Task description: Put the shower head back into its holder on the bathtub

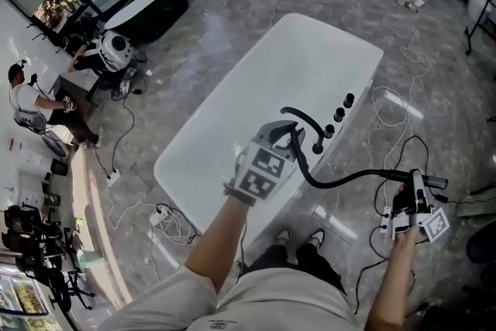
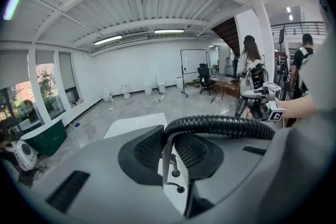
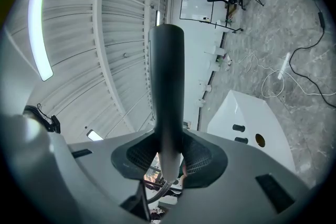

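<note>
- Shower head, black cylindrical wand: clamped between right gripper jaws, over floor beside white oval bathtub.
- Left gripper jaws pinch black ribbed hose above tub's edge.

In the head view the left gripper shows only its marker cube and back. Its fingers, and the stretch of hose between them, are covered. The shower head is a thin dark bar beyond the right gripper, and its spray face is too small to make out. Which of the small dark fittings on the bathtub rim is the holder cannot be told there. In the left gripper view the gripper's own body covers most of the bathtub. In the right gripper view the shower head's lower end drops out of sight between the fingers.
</note>
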A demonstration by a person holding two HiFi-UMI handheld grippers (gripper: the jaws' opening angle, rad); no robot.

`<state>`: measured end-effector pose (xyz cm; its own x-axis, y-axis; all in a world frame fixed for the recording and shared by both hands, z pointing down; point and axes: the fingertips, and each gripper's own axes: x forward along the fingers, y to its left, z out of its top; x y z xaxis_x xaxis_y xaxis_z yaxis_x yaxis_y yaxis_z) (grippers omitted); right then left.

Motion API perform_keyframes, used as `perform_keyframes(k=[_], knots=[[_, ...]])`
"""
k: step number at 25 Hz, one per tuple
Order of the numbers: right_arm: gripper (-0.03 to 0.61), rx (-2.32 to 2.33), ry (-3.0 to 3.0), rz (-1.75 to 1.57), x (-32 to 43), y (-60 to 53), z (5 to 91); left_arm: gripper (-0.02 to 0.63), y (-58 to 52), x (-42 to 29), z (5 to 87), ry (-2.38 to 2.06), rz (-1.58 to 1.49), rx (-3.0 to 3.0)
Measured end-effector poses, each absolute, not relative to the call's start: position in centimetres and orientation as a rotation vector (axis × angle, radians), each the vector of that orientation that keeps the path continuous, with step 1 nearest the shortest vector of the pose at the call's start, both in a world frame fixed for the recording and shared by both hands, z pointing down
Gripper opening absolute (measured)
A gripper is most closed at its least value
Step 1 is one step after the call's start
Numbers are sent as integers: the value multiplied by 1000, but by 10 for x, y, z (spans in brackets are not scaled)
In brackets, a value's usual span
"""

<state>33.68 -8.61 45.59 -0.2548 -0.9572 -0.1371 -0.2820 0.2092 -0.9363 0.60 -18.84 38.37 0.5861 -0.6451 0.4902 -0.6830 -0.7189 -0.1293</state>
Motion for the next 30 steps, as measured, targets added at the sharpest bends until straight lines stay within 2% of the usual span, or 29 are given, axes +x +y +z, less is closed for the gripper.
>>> perform_keyframes(k=[8, 19, 30], knots=[[141, -1215, 1656, -1097, 352, -81, 471, 60, -186, 18, 431, -1110, 740, 2670], [141, -1158, 1665, -1036, 367, -88, 449, 60, -147, 50, 365, -828, 648, 2700], [141, -1172, 1693, -1072, 350, -90, 459, 60, -153, 36, 433, -821, 679, 2502]])
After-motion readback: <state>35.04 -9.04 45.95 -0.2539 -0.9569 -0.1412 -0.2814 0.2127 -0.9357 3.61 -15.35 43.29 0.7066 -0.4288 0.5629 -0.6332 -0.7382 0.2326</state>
